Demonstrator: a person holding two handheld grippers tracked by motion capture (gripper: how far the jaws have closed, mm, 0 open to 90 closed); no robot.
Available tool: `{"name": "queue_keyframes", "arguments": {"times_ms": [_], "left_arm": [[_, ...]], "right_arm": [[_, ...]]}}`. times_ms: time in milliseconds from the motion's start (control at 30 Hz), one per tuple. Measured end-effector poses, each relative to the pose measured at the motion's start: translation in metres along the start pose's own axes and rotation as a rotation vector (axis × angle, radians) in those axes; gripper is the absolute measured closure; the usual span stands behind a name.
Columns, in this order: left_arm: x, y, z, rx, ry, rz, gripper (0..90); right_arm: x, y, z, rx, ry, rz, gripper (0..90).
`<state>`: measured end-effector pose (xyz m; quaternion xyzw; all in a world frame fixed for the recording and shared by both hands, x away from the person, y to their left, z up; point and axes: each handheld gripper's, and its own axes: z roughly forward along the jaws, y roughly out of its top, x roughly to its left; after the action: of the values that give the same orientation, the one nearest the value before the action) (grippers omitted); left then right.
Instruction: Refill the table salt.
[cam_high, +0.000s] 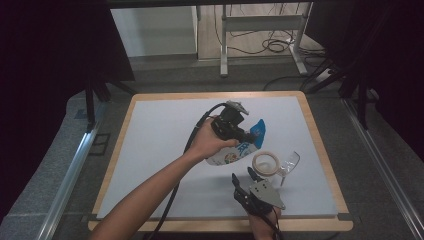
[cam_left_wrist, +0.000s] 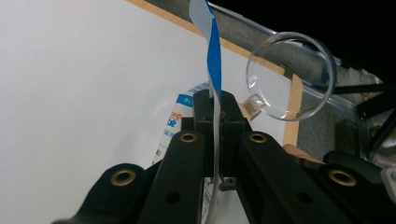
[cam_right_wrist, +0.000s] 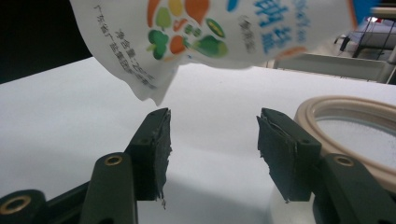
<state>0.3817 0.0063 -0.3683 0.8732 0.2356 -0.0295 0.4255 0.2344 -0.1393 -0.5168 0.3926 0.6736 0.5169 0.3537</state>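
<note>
high view / left gripper: held over mid-table, pinching top edge of the pouch
high view / pouch: white-blue, printed, hangs off the left jaws, lower end low over the white table, just left of the tape roll
high view / right gripper: near front edge, jaws spread, nothing between them, tips pointing up toward pouch and tape roll
high view / glass: clear, lying tilted, just right of tape roll, touching or nearly so, cannot tell
left gripper view / left gripper: jaws pressed together on thin blue-white pouch edge, which sticks up past the tips
left gripper view / glass: round clear rim beyond the jaws, right of pouch edge
left gripper view / table: white surface with wooden border
right gripper view / right gripper: jaws apart, gap empty
right gripper view / pouch: hangs above and beyond the jaws, bottom corner just above left jaw tip, not touching
right gripper view / tape roll: beige ring flat on table, close behind right jaw
</note>
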Motion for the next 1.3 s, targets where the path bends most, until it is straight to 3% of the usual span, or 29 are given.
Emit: {"name": "queue_keyframes", "arguments": {"times_ms": [167, 433, 967, 1300], "left_arm": [[0.010, -0.014, -0.012, -0.056, 0.031, -0.011, 90.0], [0.039, -0.039, -0.034, -0.130, 0.080, -0.064, 90.0], [0.082, -0.082, -0.058, -0.195, 0.137, -0.171, 90.0], [0.103, -0.099, -0.070, -0.246, 0.201, -0.191, 89.9]], "right_arm": [[-0.004, -0.005, -0.002, 0.019, 0.007, 0.006, 44.7], [-0.004, -0.007, 0.000, 0.041, 0.024, -0.002, 44.5], [-0.003, -0.007, 0.002, 0.050, 0.028, -0.007, 44.4], [-0.002, -0.007, 0.002, 0.051, 0.027, -0.010, 44.5]]}}
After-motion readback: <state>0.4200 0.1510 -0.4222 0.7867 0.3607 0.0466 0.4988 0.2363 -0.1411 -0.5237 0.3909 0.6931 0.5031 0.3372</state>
